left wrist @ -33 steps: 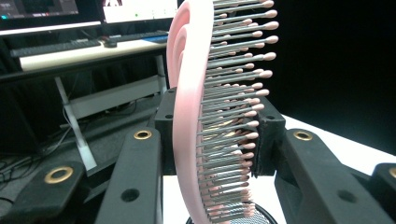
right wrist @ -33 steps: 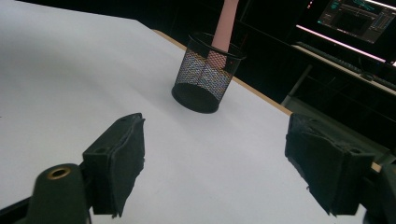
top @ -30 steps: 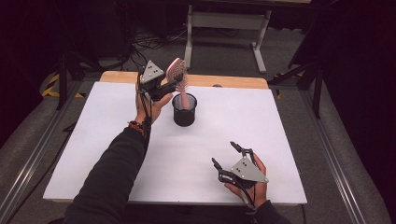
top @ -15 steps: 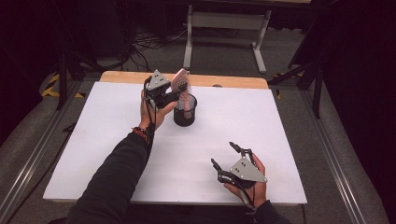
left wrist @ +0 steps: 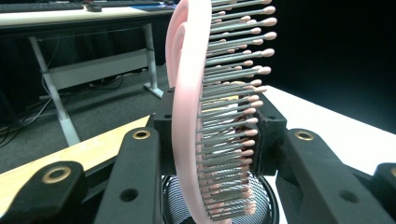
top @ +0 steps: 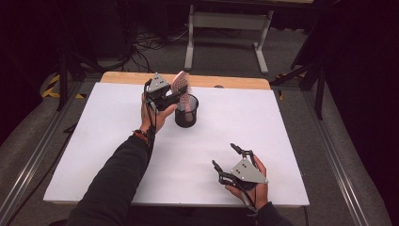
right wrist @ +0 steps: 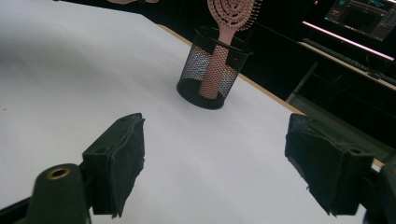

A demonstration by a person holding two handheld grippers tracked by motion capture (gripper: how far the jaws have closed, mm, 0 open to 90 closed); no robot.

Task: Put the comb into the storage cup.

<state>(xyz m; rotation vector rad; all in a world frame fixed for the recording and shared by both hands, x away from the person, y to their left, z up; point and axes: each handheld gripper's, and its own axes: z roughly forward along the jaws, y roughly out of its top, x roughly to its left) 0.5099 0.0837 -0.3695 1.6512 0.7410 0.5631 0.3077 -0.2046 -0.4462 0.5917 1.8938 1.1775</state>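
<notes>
A pink hairbrush (top: 180,82) stands head up with its handle down inside a black mesh cup (top: 186,113) at the back middle of the white tabletop (top: 94,155). My left gripper (top: 178,95) is shut on the brush just above the cup's rim. In the left gripper view the pads squeeze the brush (left wrist: 187,93) from both sides, bristles pointing right, with the cup (left wrist: 266,205) below. My right gripper (top: 223,155) rests open near the front right edge. In its own view the right gripper (right wrist: 215,163) has nothing between its jaws, and the cup (right wrist: 196,65) and brush (right wrist: 219,60) stand farther off.
A strip of wooden table edge (top: 122,77) runs behind the white top. Beyond it are a metal desk frame (top: 190,42), cables on the floor (top: 146,40) and dark stands at both sides.
My left gripper and the brush have shifted a little toward me and down, so the brush sits lower over the cup. The right gripper has stayed where it was.
</notes>
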